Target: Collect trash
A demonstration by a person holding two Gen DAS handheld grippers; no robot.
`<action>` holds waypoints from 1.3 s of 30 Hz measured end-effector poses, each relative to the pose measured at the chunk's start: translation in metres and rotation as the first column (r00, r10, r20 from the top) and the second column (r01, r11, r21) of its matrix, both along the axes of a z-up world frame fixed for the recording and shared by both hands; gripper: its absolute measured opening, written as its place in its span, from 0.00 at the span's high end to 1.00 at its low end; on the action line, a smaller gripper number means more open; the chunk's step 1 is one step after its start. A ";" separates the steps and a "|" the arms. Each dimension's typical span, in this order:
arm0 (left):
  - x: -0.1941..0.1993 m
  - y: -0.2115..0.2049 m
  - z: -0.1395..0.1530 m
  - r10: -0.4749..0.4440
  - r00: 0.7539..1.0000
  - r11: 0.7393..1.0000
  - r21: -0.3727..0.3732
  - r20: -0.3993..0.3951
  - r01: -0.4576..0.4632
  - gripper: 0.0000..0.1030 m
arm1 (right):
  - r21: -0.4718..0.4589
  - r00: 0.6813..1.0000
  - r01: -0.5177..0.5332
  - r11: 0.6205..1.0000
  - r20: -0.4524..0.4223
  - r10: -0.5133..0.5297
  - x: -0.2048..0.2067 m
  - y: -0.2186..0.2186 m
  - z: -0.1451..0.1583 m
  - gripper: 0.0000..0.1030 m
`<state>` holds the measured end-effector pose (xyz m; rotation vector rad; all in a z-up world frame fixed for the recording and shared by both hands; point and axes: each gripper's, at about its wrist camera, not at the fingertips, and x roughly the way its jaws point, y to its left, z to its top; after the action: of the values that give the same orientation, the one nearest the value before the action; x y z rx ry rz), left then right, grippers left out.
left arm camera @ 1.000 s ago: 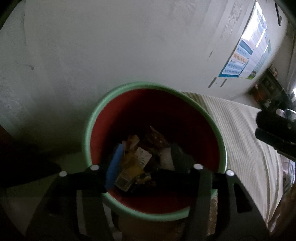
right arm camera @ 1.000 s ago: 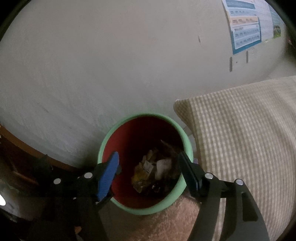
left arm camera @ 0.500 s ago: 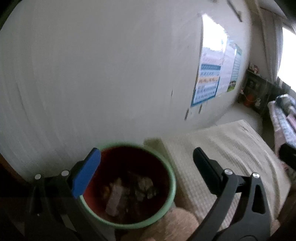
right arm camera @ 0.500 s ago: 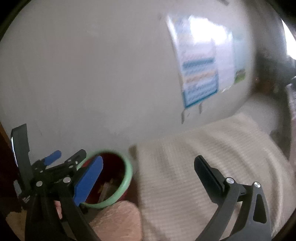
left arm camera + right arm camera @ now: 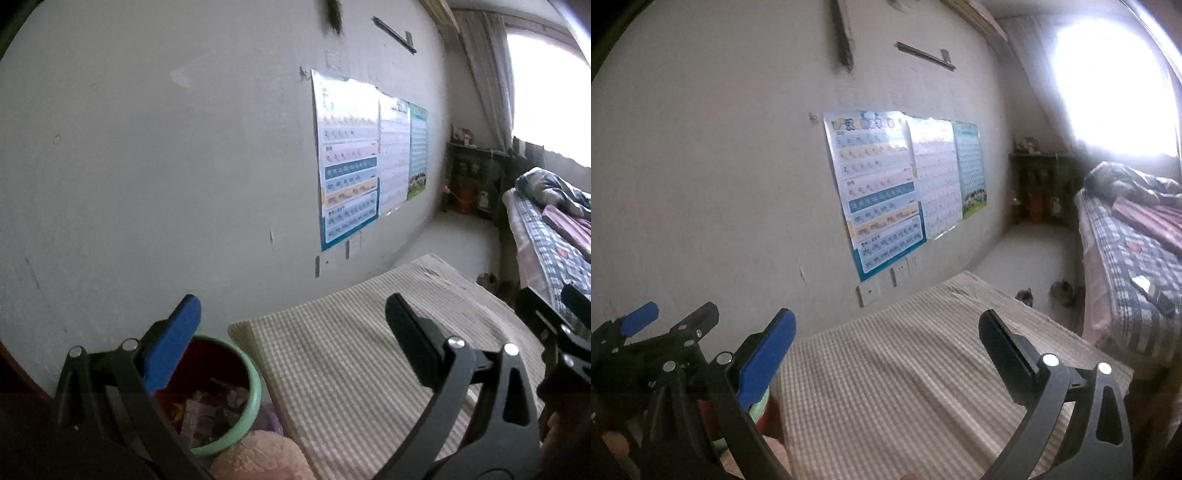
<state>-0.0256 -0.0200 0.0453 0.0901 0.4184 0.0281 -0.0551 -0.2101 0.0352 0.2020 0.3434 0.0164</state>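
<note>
A red bin with a green rim [image 5: 246, 402] stands against the wall at the lower left of the left wrist view, with crumpled wrappers [image 5: 210, 410] inside. My left gripper [image 5: 291, 332] is open and empty, raised above and to the right of the bin, over the checked beige surface [image 5: 351, 362]. My right gripper [image 5: 886, 343] is open and empty over the same surface [image 5: 886, 387]. The left gripper also shows at the far left of the right wrist view [image 5: 670, 319]. Only a sliver of the bin's rim [image 5: 759, 404] shows there.
Posters [image 5: 354, 158] hang on the pale wall. A bed with a checked cover [image 5: 1130, 266] stands at the right under a bright window [image 5: 1115, 81]. A dark shelf [image 5: 472, 181] fills the far corner. A pink fuzzy thing [image 5: 258, 458] lies beside the bin.
Both grippers have lifted away from over the bin and swung right toward the checked surface. The left gripper, down inside the bin a second ago, is now open above it.
</note>
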 end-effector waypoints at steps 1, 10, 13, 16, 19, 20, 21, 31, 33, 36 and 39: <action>0.000 -0.002 -0.001 0.001 1.000 1.000 -0.001 -0.003 -0.001 0.05 | 0.004 1.000 0.004 1.000 -0.002 -0.004 0.001 -0.003 -0.002 0.07; 0.002 -0.001 -0.004 0.027 0.999 1.000 -0.011 -0.031 -0.027 0.05 | 0.013 1.000 -0.013 1.000 -0.018 0.014 -0.002 -0.007 -0.010 0.07; 0.004 0.000 -0.005 0.032 0.999 0.999 -0.014 -0.036 -0.032 0.05 | 0.010 0.999 -0.021 1.000 -0.026 0.022 0.000 -0.006 -0.012 0.07; 0.006 0.001 -0.006 0.034 0.998 0.999 -0.018 -0.044 -0.034 0.05 | 0.006 0.999 -0.026 1.000 -0.028 0.026 -0.001 -0.004 -0.013 0.07; 0.006 0.002 -0.007 0.036 0.998 0.999 -0.022 -0.049 -0.037 0.05 | 0.004 0.999 -0.029 1.000 -0.032 0.029 -0.001 -0.004 -0.014 0.07; 0.006 0.003 -0.007 0.036 0.998 0.999 -0.024 -0.051 -0.037 0.05 | 0.003 0.999 -0.030 1.000 -0.033 0.030 -0.001 -0.003 -0.013 0.07; 0.006 0.003 -0.007 0.036 0.998 0.999 -0.026 -0.053 -0.038 0.05 | 0.002 0.999 -0.031 1.000 -0.034 0.031 0.000 -0.003 -0.013 0.07; 0.009 0.008 -0.008 0.035 0.997 0.998 -0.041 -0.066 -0.038 0.05 | -0.006 0.998 -0.035 0.999 -0.050 0.034 0.003 0.004 -0.015 0.07; 0.009 0.009 -0.009 0.035 0.997 0.998 -0.044 -0.068 -0.038 0.05 | -0.005 0.998 -0.035 0.999 -0.052 0.035 0.004 0.004 -0.016 0.07; 0.011 0.010 -0.010 0.032 0.997 0.998 -0.046 -0.075 -0.035 0.05 | -0.003 0.997 -0.039 0.999 -0.061 0.038 0.006 0.004 -0.018 0.07; 0.011 0.011 -0.014 0.029 0.997 0.998 -0.058 -0.077 -0.034 0.05 | -0.004 0.996 -0.044 0.999 -0.080 0.044 0.011 0.005 -0.022 0.07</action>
<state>-0.0149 -0.0089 0.0318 0.0260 0.4963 0.0434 -0.0445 -0.2056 0.0136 0.1899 0.4280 0.0509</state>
